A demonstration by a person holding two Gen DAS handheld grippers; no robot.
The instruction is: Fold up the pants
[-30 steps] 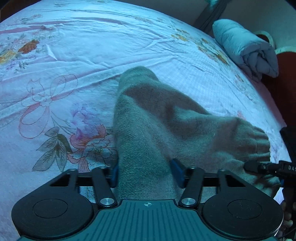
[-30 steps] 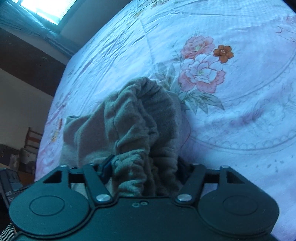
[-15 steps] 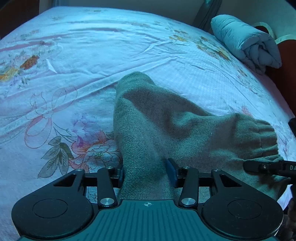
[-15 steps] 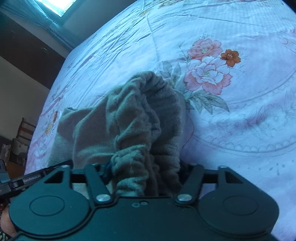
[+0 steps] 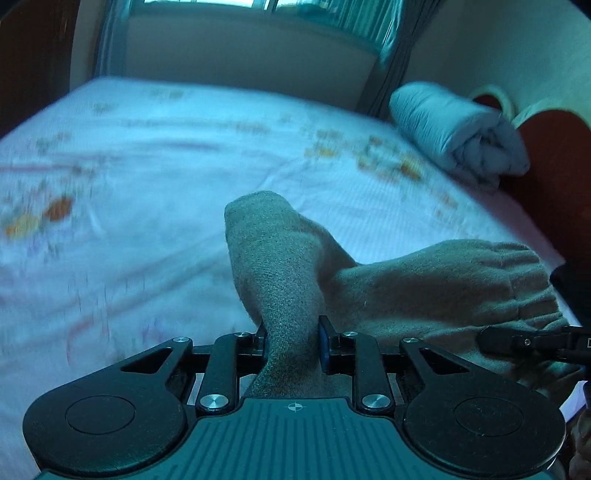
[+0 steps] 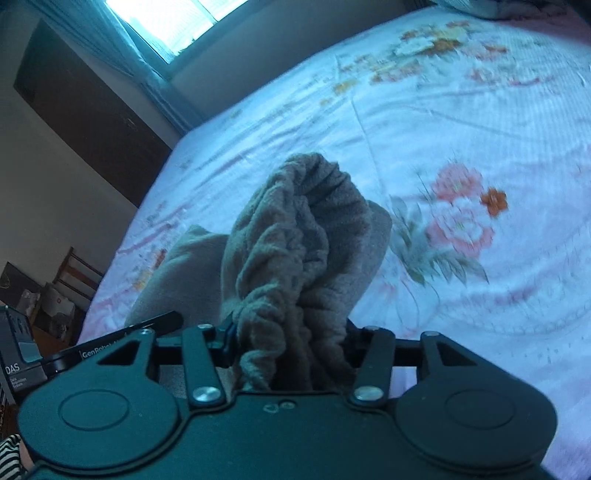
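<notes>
Grey-brown fleece pants point(image 5: 295, 266) lie bunched on a floral bedsheet point(image 5: 129, 184). My left gripper point(image 5: 291, 343) is closing, and its pads pinch a narrow fold of the pants, which rises off the bed. At the far right of the left wrist view the other gripper's finger point(image 5: 524, 341) shows beside the gathered waistband. In the right wrist view my right gripper point(image 6: 288, 350) is closing on the elastic waistband of the pants point(image 6: 295, 236); thick cloth fills the gap between its jaws. The left gripper's finger point(image 6: 129, 334) crosses at the left.
A rolled pale-blue quilt point(image 5: 458, 136) lies at the bed's far right corner by a reddish headboard point(image 5: 554, 155). A window with curtains point(image 6: 173, 26) and a dark cabinet point(image 6: 81, 107) stand beyond the bed. A striped sleeve point(image 6: 9, 454) shows at the bottom left.
Both grippers rose and tilted up, lifting the pants off the sheet. The left jaws narrowed onto a thin fold; the right jaws narrowed on the waistband. More of the room is in view.
</notes>
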